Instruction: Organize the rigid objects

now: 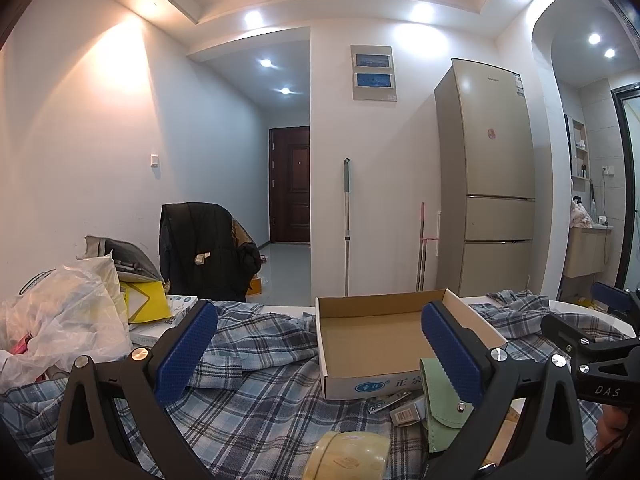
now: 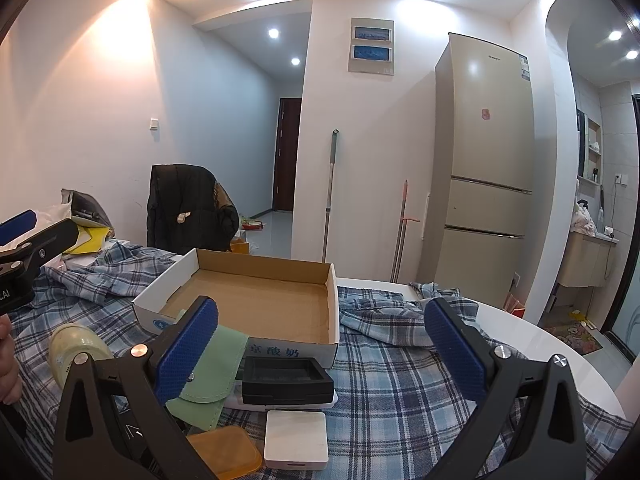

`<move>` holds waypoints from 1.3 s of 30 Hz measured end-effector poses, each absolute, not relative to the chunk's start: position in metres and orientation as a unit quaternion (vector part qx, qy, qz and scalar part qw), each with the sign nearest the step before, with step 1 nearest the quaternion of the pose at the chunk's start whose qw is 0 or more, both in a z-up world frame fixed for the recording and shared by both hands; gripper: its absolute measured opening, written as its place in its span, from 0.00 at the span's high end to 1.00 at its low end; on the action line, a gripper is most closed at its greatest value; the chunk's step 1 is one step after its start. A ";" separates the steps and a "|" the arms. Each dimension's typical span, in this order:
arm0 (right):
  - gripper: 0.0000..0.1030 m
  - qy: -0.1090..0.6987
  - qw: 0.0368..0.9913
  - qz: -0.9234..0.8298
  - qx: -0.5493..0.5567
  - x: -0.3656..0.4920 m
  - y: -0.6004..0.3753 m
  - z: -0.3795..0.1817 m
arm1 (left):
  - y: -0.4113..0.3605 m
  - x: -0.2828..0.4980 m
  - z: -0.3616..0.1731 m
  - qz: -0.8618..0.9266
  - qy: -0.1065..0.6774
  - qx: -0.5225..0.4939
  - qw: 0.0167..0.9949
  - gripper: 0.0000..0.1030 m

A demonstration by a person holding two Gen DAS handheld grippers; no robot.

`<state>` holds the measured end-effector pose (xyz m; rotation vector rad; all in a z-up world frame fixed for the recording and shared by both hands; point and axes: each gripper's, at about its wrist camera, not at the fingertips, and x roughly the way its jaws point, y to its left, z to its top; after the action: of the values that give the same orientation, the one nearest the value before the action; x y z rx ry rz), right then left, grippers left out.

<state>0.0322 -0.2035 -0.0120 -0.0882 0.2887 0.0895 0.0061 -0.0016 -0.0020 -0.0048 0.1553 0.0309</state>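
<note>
both grippers, left gripper (image 1: 320, 348) and right gripper (image 2: 320, 344), hover with jaws wide and empty over the plaid-covered surface (image 2: 400, 392), where the cardboard tray (image 2: 256, 304) sits empty, seemingly the bin, while black case (image 2: 286, 380), white box (image 2: 296, 438), green pouch (image 2: 212, 376) and tape roll (image 1: 348, 456) lie loose just before it.

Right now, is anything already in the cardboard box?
No. In the right wrist view the box shows only its bare brown floor, while the black case and white square lie on the cloth before it.
</note>
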 end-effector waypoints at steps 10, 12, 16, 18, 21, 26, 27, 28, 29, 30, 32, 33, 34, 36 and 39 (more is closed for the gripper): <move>0.00 0.144 0.988 0.045 -0.044 0.032 -0.204 -0.012 | -0.003 0.007 0.000 0.003 0.079 -0.004 0.997 0.00; 0.00 0.144 0.988 0.045 -0.044 0.032 -0.204 -0.012 | -0.002 0.005 -0.001 -0.004 0.074 -0.013 0.997 0.00; 0.00 0.145 0.987 0.046 -0.045 0.034 -0.204 -0.012 | -0.003 0.008 -0.003 0.005 0.082 -0.008 0.997 0.00; 0.00 0.148 0.987 0.046 -0.043 0.035 -0.205 -0.012 | -0.005 0.009 -0.004 0.007 0.083 -0.006 0.996 0.00; 0.00 0.147 0.987 0.046 -0.041 0.034 -0.205 -0.012 | -0.004 0.008 -0.003 0.005 0.079 -0.011 0.997 0.00; 0.00 0.144 0.987 0.046 -0.045 0.033 -0.203 -0.012 | -0.005 0.013 -0.007 -0.002 0.090 -0.007 0.996 0.00; 0.00 0.143 0.988 0.046 -0.045 0.032 -0.203 -0.012 | -0.008 0.016 -0.008 -0.001 0.099 -0.001 0.995 0.00; 0.00 0.143 0.988 0.046 -0.045 0.032 -0.203 -0.012 | -0.008 0.017 -0.009 -0.001 0.102 0.000 0.995 0.00; 0.00 0.144 0.988 0.046 -0.045 0.032 -0.203 -0.012 | -0.008 0.018 -0.009 -0.004 0.105 0.000 0.994 0.00; 0.00 0.144 0.988 0.046 -0.044 0.032 -0.203 -0.011 | -0.007 0.019 -0.010 -0.001 0.106 -0.002 0.994 0.00; 0.00 0.143 0.988 0.045 -0.044 0.032 -0.203 -0.011 | -0.005 0.019 -0.010 0.001 0.108 -0.006 0.994 0.00; 0.00 0.141 0.988 0.045 -0.045 0.032 -0.203 -0.011 | -0.005 0.021 -0.010 -0.001 0.112 -0.005 0.994 0.00; 0.00 0.140 0.988 0.045 -0.046 0.031 -0.202 -0.010 | -0.005 0.021 -0.009 0.001 0.115 -0.003 0.993 0.00; 0.00 0.131 0.989 0.039 -0.048 0.029 -0.202 -0.008 | -0.005 0.023 -0.006 0.006 0.119 0.000 0.993 0.00; 0.00 0.112 0.992 0.025 -0.046 0.023 -0.205 0.003 | 0.005 0.019 0.006 -0.016 0.122 -0.026 0.992 0.00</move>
<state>0.0229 -0.2051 0.0026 -0.0922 0.2250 0.0499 0.0189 0.0047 0.0063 -0.0527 0.2448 -0.0329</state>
